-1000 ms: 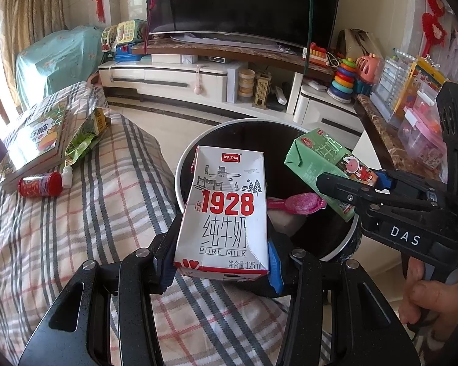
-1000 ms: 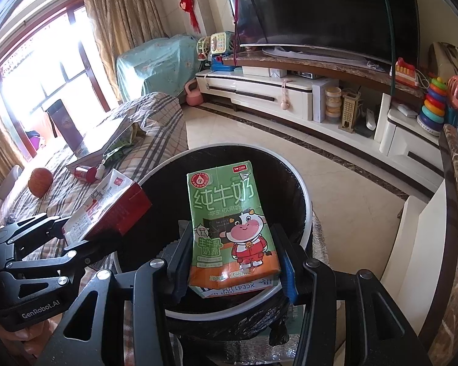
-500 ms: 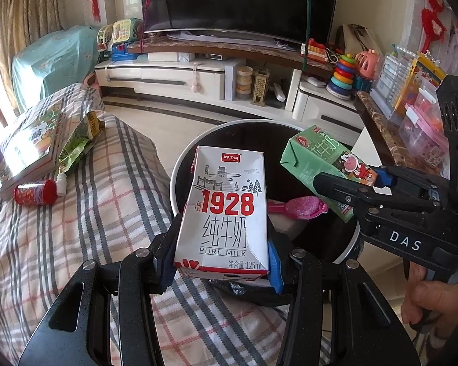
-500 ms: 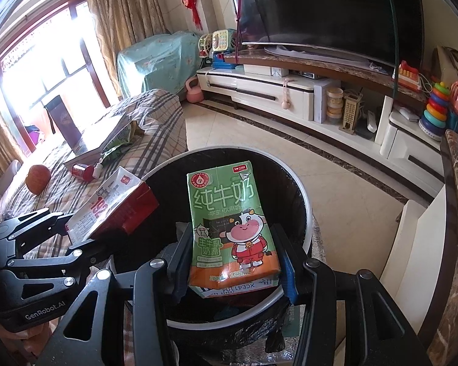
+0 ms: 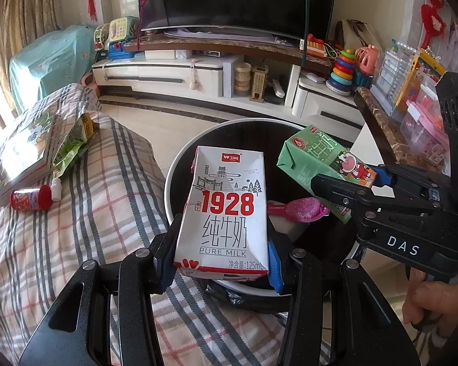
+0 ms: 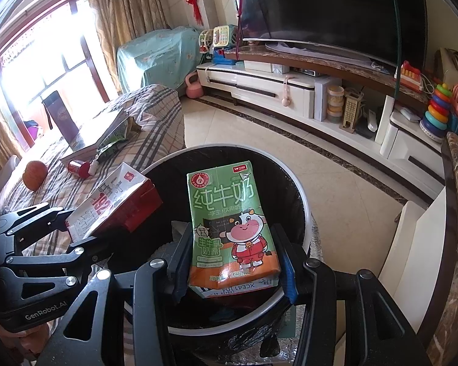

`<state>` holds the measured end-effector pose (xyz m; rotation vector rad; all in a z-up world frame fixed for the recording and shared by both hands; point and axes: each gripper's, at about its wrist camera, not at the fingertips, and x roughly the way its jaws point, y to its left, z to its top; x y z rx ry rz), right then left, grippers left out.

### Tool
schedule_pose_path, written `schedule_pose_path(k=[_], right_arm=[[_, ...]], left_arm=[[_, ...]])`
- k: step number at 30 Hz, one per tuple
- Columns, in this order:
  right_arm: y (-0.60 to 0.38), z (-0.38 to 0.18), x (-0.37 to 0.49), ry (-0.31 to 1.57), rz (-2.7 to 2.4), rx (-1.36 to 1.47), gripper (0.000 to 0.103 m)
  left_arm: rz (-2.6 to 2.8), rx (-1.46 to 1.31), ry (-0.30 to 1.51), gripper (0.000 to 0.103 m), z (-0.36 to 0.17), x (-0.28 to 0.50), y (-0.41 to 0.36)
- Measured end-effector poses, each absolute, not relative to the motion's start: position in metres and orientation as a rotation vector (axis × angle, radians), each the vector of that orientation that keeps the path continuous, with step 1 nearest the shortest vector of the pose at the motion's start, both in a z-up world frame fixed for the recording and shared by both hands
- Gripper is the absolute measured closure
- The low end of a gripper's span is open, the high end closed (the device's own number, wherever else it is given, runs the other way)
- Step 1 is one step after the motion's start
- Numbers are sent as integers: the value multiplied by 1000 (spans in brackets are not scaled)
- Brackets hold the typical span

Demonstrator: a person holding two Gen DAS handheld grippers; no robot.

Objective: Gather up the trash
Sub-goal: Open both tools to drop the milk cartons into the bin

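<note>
My left gripper [image 5: 219,259] is shut on a white and red "1928" milk carton [image 5: 226,213] and holds it over the near rim of a round bin with a black liner [image 5: 180,164]. My right gripper [image 6: 229,268] is shut on a green milk carton [image 6: 229,225] and holds it above the bin's opening [image 6: 299,201]. The green carton [image 5: 314,161] and the right gripper [image 5: 378,198] show at the right of the left wrist view. The white carton [image 6: 113,201] and left gripper [image 6: 64,228] show at the left of the right wrist view. A pink wrapper [image 5: 296,209] lies inside the bin.
A plaid-covered sofa [image 5: 76,213] lies left of the bin, with a small red bottle [image 5: 33,196], a green snack bag [image 5: 73,143], a book [image 5: 24,149] and an orange [image 6: 35,175] on it. A TV cabinet [image 5: 198,73] stands across the tiled floor. A marble-edged counter [image 6: 455,213] is at right.
Both grippers with their cartons have shifted slightly further over the bin. The grips have not changed.
</note>
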<state>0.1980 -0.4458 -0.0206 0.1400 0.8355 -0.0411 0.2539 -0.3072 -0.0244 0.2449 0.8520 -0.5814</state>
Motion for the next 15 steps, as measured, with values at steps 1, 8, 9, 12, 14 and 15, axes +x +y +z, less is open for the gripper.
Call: schedule_pose_path(k=[1,8,9,12,14,15], right_arm=[[-446,-21,198,837,-41,141,55],[-448,-22,199,844,-38,149,55],[-448,-22,200,844,-39,148,55],[-448,-23,200,845,-37,146,55],[-447,-23,200,845,-37,146,55],[-447,-23,200,845,-36,146,55]], left_arm=[[-582,247,852,57,-24,254,-308],[-579,251,856,57,-25,257,-309],[-579,251,855,57,-25,257,-309],[-579,253,855,57,-25,257,-309],[-580,255,855,57,-25,257,-309],[-581,258,855,57,-25,258,-309]])
